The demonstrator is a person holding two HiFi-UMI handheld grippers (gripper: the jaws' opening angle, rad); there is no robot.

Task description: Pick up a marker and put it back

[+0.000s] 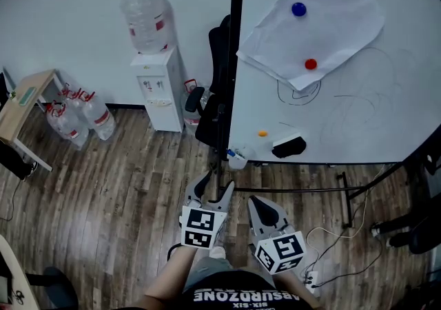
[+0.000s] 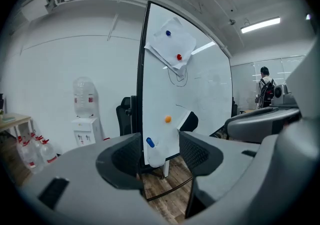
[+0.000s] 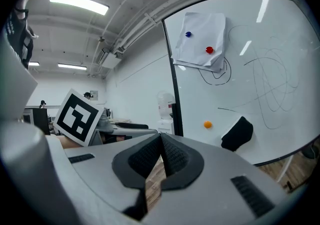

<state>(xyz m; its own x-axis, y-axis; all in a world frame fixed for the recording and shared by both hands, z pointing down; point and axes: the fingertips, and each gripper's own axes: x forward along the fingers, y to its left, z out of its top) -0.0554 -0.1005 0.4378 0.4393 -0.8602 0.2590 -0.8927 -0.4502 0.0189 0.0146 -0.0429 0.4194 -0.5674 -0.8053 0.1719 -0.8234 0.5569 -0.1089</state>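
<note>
A marker with a blue cap stands in a small white cup at the whiteboard's lower left corner. In the left gripper view the marker and the cup show between the jaws, well ahead of them. My left gripper is open and empty, held low over the floor short of the board. Beside it, my right gripper is shut with nothing in it; in its own view the right gripper has its pads pressed together.
On the board are a black eraser, an orange magnet and a paper sheet under blue and red magnets. A black chair, a water dispenser, spare bottles and a desk stand left; cables lie right.
</note>
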